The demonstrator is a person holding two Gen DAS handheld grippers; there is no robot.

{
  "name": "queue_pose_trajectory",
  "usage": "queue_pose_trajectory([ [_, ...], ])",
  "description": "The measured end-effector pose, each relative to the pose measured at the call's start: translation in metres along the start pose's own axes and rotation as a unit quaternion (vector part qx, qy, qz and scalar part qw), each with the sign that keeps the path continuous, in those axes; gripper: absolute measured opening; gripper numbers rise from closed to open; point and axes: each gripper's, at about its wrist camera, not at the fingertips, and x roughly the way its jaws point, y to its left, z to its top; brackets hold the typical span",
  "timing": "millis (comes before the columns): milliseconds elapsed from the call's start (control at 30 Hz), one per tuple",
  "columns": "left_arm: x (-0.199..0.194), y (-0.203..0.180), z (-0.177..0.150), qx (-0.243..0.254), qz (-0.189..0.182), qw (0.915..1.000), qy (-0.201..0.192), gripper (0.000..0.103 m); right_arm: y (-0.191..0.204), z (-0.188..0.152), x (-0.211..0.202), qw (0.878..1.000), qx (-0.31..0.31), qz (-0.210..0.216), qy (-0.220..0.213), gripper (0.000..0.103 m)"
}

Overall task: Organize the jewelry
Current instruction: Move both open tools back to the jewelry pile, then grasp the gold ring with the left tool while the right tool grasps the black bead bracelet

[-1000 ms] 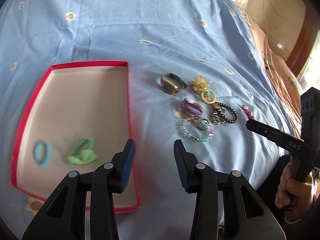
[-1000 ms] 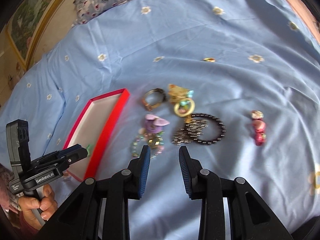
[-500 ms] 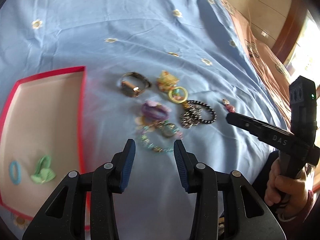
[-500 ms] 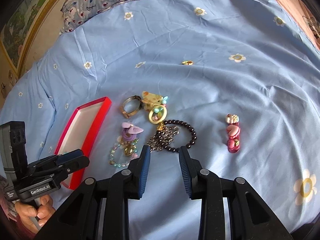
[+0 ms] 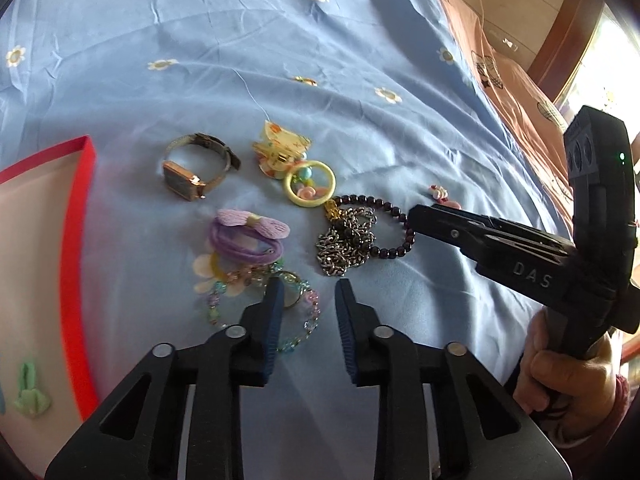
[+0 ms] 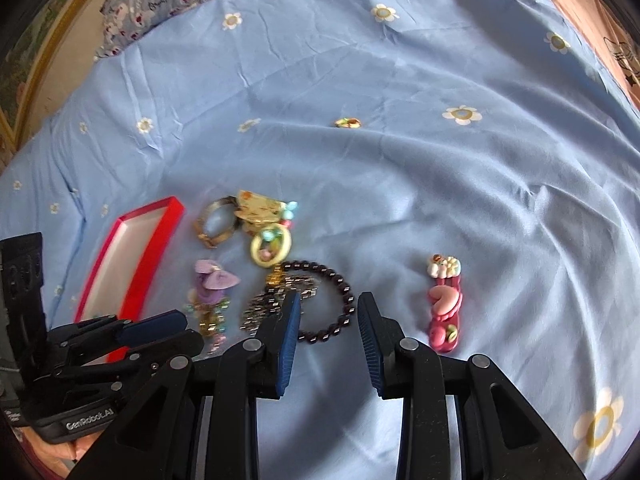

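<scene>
A: Blue sheet (image 5: 280,60) under everything in the left wrist view. The left gripper (image 5: 309,292) hangs over the pastel bead bracelet (image 5: 260,308); its jaws are closing, with only sheet showing in the gap, the left finger in front of the beads.

B: And the rest of the jewelry?

A: Beyond it: purple bow tie (image 5: 248,236), watch (image 5: 196,170), yellow ring charm (image 5: 310,182), silver chain (image 5: 344,248) lying on the dark bead bracelet (image 5: 394,236). The red box (image 5: 78,240) sits at the left with a green tie (image 5: 30,398) inside.

B: Right wrist view?

A: The right gripper (image 6: 327,306) stands spread with nothing gripped, above the dark bracelet's (image 6: 344,304) near edge. A pink clip (image 6: 443,304) lies apart on the right; the box (image 6: 136,256) is far left, beside the other gripper (image 6: 160,326).
</scene>
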Motion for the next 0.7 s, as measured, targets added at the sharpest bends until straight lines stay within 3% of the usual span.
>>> queue_pose_trajectory([
  [133, 0.014, 0.002, -0.002, 0.001, 0.001, 0.9998, 0.018, 0.011, 0.000, 0.000, 0.013, 1.000, -0.006, -0.012, 0.009, 0.029],
  [267, 0.016, 0.006, -0.005, -0.008, -0.008, 0.9998, 0.015, 0.011, 0.001, -0.003, 0.025, 1.000, -0.013, -0.020, 0.017, 0.026],
  [367, 0.014, 0.011, -0.005, -0.013, -0.011, 0.9998, 0.010, 0.005, 0.003, -0.004, 0.027, 0.999, -0.024, -0.038, 0.013, 0.008],
  [700, -0.003, 0.020, -0.008, -0.020, -0.010, 0.9997, -0.006, 0.003, 0.007, -0.007, 0.014, 0.999, -0.026, -0.026, -0.002, 0.007],
])
